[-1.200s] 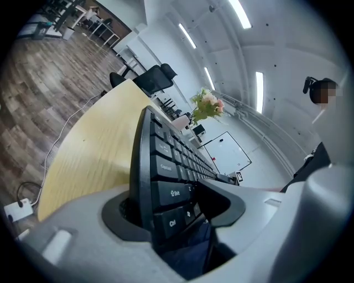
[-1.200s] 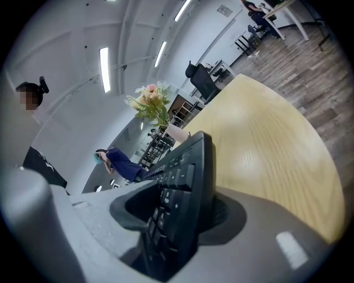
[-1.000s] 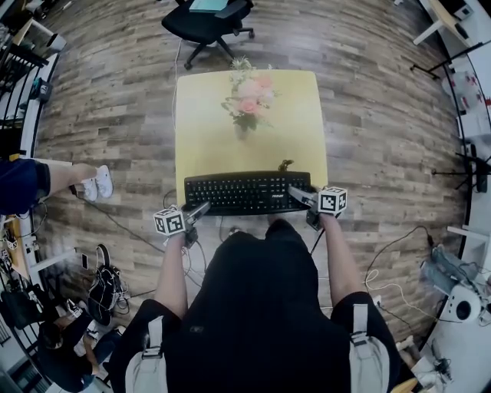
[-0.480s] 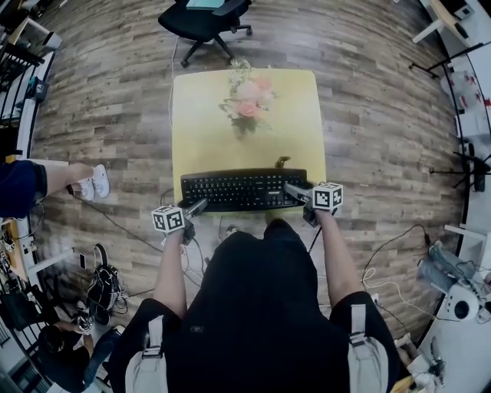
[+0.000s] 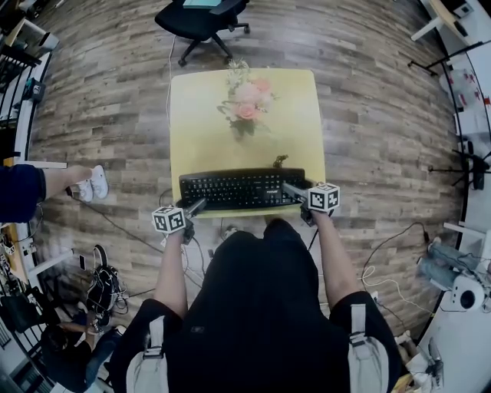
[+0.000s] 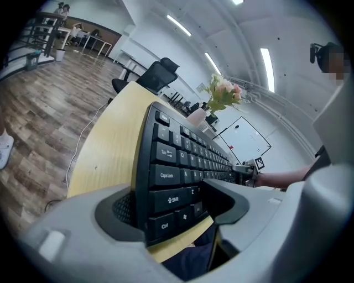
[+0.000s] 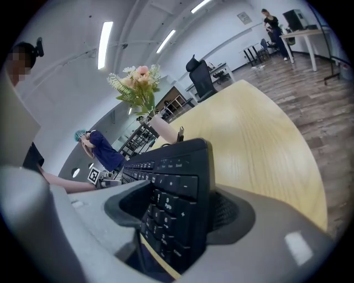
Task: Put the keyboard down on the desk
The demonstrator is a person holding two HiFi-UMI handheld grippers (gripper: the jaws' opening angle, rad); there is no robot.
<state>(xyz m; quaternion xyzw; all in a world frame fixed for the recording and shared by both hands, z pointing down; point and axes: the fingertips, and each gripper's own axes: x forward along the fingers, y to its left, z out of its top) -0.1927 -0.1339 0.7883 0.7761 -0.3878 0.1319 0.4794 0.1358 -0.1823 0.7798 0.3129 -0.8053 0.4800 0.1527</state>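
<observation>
The black keyboard (image 5: 242, 189) lies flat along the near edge of the yellow desk (image 5: 295, 134). My left gripper (image 5: 196, 206) straddles the keyboard's left end (image 6: 182, 166), one jaw under it and one over the Shift keys. Its jaws (image 6: 168, 204) are opening, and a slim gap shows over the keys. My right gripper (image 5: 293, 190) straddles the right end (image 7: 171, 171) in the same way. Its jaws (image 7: 185, 210) are opening too, with the keyboard still between them.
A vase of pink flowers (image 5: 245, 104) stands at the desk's far middle. A small dark cable end (image 5: 280, 162) lies just behind the keyboard. A black office chair (image 5: 203, 19) sits beyond the desk. A person's legs and white shoes (image 5: 92, 183) are at the left, with cables on the floor.
The keyboard and both grippers stay at almost the same spot on the desk's near edge. The head view has shifted slightly.
</observation>
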